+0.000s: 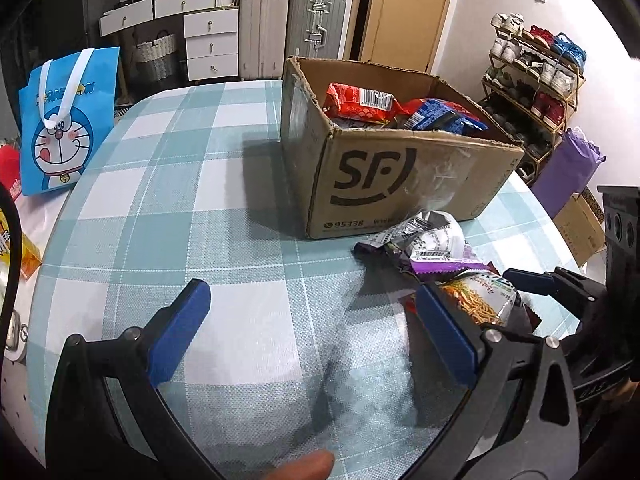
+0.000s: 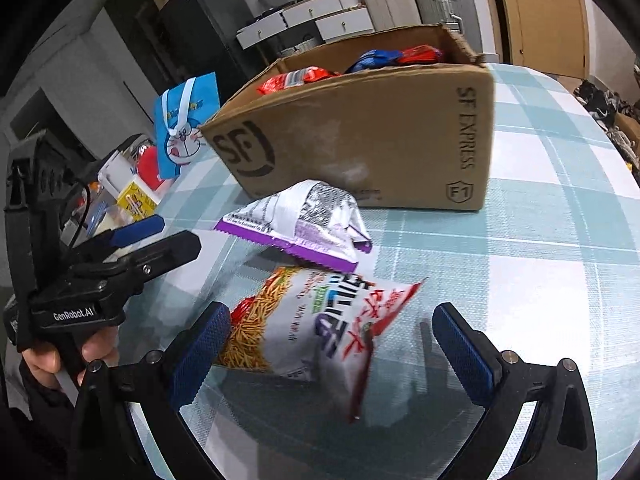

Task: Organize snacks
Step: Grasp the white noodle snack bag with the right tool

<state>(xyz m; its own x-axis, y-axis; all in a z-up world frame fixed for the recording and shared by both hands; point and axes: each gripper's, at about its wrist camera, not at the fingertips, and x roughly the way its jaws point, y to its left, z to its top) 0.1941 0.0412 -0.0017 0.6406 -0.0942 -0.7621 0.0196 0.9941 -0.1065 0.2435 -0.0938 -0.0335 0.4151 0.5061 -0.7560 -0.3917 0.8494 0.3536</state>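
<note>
An open SF cardboard box (image 1: 380,160) stands on the checked table (image 1: 160,200), with a red packet (image 1: 360,102) and a blue packet (image 1: 448,118) inside. In front of it lie a purple and silver packet (image 2: 304,228) and a white noodle-stick packet (image 2: 312,328). My right gripper (image 2: 332,352) is open around the white packet, and its left finger (image 2: 200,352) touches the packet's edge. My left gripper (image 1: 312,332) is open over bare tablecloth, just left of both packets (image 1: 428,240). Each gripper shows in the other's view: the right gripper (image 1: 536,280) and the left gripper (image 2: 156,240).
A blue cartoon bag (image 1: 60,120) stands at the table's left edge, next to yellow and red items (image 2: 136,200). Beyond the table are drawers (image 1: 208,40), suitcases (image 1: 316,28), a shoe rack (image 1: 536,80) and a purple bag (image 1: 568,168). A hand (image 2: 52,356) holds the left gripper.
</note>
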